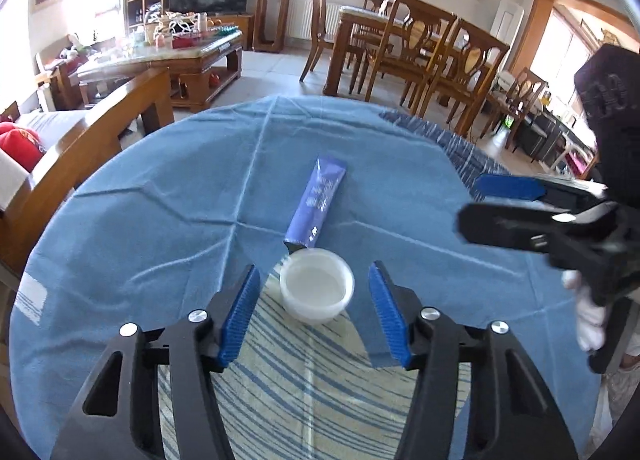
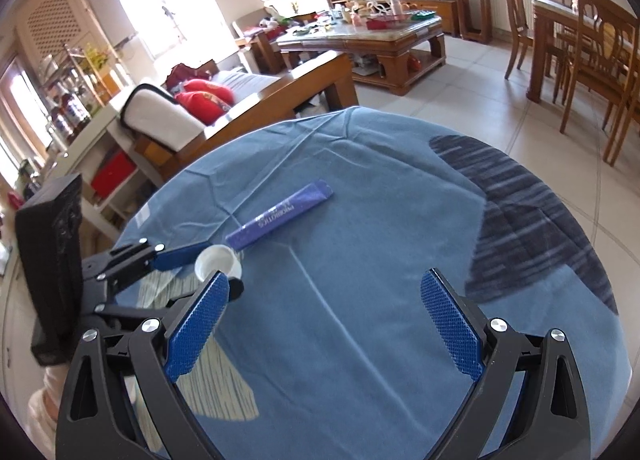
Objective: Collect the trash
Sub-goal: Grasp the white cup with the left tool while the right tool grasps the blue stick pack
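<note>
the small white cup was framed between the parted, not yet touching pads of the left gripper on the blue cloth; closing was judged next. the right gripper was held wide apart, empty.

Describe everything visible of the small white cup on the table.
The small white cup is a shallow round tub of translucent white plastic with a rolled rim, upright, lidless and apparently empty. It stands on the blue tablecloth, at the edge of a striped patch. The purple sachet ends right at its far rim. It sits between the left gripper's blue pads, which do not touch it.
</note>
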{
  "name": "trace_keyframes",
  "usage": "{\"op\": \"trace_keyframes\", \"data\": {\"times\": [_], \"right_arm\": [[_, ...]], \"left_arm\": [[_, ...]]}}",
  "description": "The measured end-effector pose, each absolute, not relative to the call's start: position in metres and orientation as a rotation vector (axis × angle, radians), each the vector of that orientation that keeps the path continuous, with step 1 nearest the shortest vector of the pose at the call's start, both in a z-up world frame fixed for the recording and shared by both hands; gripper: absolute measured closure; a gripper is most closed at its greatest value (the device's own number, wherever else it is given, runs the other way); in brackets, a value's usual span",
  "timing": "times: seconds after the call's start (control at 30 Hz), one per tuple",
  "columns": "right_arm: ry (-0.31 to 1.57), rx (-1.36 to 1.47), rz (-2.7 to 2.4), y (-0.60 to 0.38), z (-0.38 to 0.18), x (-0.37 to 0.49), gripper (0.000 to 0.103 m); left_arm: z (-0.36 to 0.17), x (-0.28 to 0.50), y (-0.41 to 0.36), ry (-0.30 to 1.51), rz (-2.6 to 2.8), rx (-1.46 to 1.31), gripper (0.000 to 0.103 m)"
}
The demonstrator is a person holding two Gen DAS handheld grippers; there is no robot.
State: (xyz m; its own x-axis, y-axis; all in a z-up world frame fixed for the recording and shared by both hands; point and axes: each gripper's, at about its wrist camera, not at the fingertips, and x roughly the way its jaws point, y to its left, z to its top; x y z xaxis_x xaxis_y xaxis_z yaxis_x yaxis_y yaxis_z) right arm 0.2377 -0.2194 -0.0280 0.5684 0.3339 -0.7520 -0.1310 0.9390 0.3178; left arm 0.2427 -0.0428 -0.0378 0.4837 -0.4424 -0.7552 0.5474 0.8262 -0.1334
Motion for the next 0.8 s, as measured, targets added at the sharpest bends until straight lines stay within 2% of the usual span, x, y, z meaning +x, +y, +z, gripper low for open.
{"op": "trace_keyframes", "data": {"times": [0.13,0.37,0.53,0.8], "right_arm": [[0.942,0.251,0.278,-0.210,-0.033,0.255,0.008],[0.975,0.275,0.258,-0.191,-0.044,0.282,0.013],[0.996,0.281,0.236,-0.177,-0.048,0.295,0.014],[1.015,0.187,0.170,-0.146,-0.052,0.307,0.024]], "left_arm": [[-0.039,0.249,-0.037,0.887,-0.589,0.120,0.049],[-0.041,0.252,-0.042,0.893,-0.576,0.176,0.066],[-0.041,0.248,-0.034,0.897,-0.576,0.163,0.066],[-0.041,0.247,-0.014,0.900,-0.549,0.108,0.066]]}}
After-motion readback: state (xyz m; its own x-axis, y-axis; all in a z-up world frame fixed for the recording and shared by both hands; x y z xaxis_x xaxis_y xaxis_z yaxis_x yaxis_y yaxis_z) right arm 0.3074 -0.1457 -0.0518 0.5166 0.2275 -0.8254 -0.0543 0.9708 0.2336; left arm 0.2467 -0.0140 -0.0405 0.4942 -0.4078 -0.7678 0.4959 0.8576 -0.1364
